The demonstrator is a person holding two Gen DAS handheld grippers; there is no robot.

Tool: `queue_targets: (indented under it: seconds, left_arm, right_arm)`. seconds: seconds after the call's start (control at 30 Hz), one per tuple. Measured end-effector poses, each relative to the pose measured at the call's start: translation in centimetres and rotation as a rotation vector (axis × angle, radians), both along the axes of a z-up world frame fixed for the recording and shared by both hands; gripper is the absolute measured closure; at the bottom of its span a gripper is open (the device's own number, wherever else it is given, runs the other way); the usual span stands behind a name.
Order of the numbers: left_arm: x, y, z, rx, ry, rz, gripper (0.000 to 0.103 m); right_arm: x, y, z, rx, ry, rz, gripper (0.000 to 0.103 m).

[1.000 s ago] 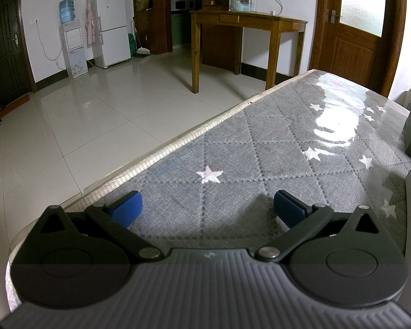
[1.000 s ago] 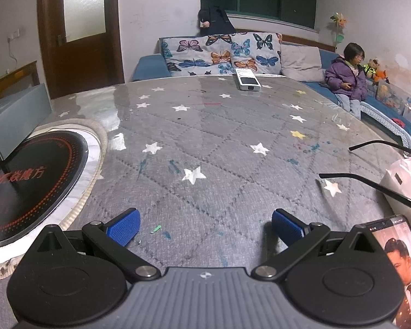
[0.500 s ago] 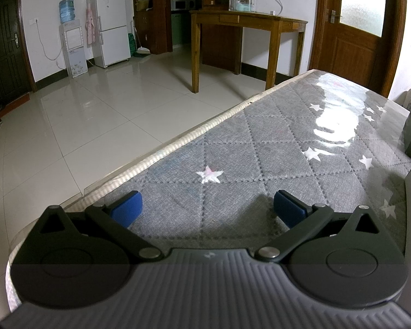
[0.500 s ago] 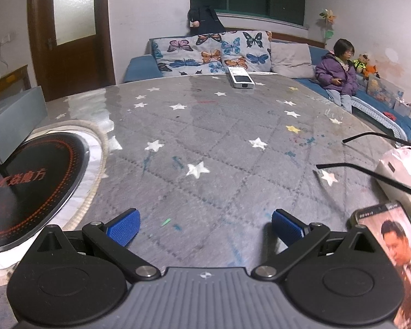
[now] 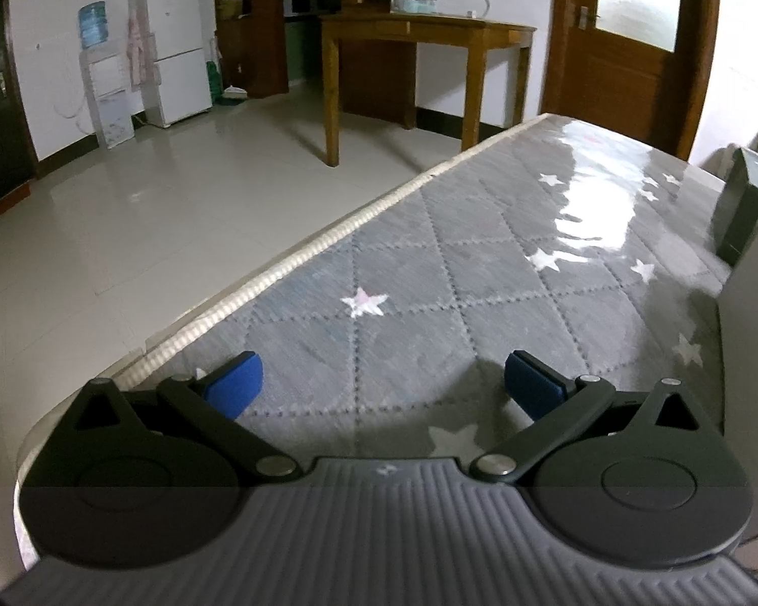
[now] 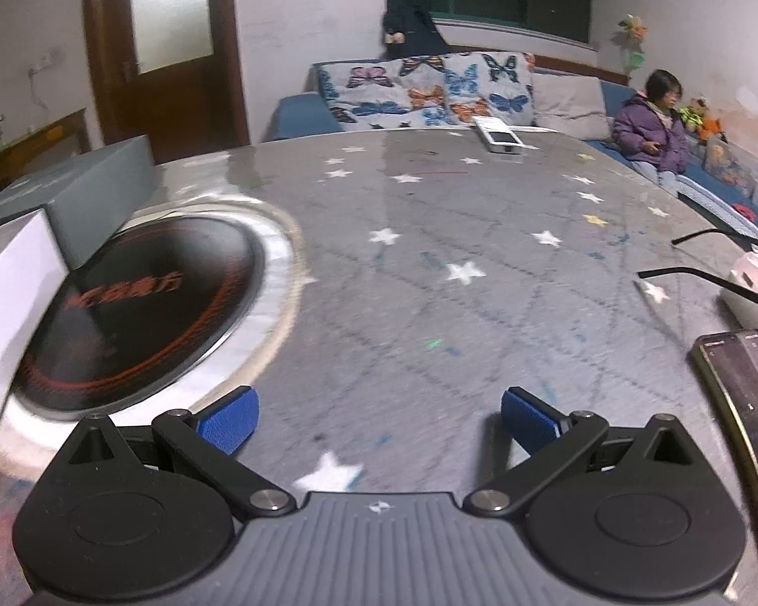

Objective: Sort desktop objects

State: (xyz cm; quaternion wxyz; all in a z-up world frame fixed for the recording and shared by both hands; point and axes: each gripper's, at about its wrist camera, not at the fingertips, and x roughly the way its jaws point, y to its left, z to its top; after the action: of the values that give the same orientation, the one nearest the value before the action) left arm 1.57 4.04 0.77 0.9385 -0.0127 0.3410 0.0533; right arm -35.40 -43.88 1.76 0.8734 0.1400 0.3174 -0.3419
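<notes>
Right wrist view: right gripper over grey star-print tabletop, blue fingers spread wide, nothing between them. One landmark: round black induction plate, left of and beyond the left finger. Counted around the plate: one white box touching its left edge, one grey box just behind it, one white remote far beyond it at the tabletop's far edge, one phone and one pair of glasses well right of it, the phone just beside the right finger. Left wrist view: left gripper likewise spread wide and empty, over bare tabletop near its edge.
</notes>
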Motion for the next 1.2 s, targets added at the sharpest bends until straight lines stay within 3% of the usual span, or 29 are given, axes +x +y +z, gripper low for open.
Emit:
queue_targets:
  seconds: [0.37,1.2]
  left_arm:
    - [-1.2,-0.3,-0.1,0.003,0.023,-0.048,0.0]
    - [-3.1,-0.8,-0.1,0.008,0.035,-0.087,0.0]
  right_arm:
    - [0.2,4.2,0.1,-0.01,-0.001,0.06,0.0]
    - [0.3,4.5,-0.3,-0.028,0.001,0.052,0.0]
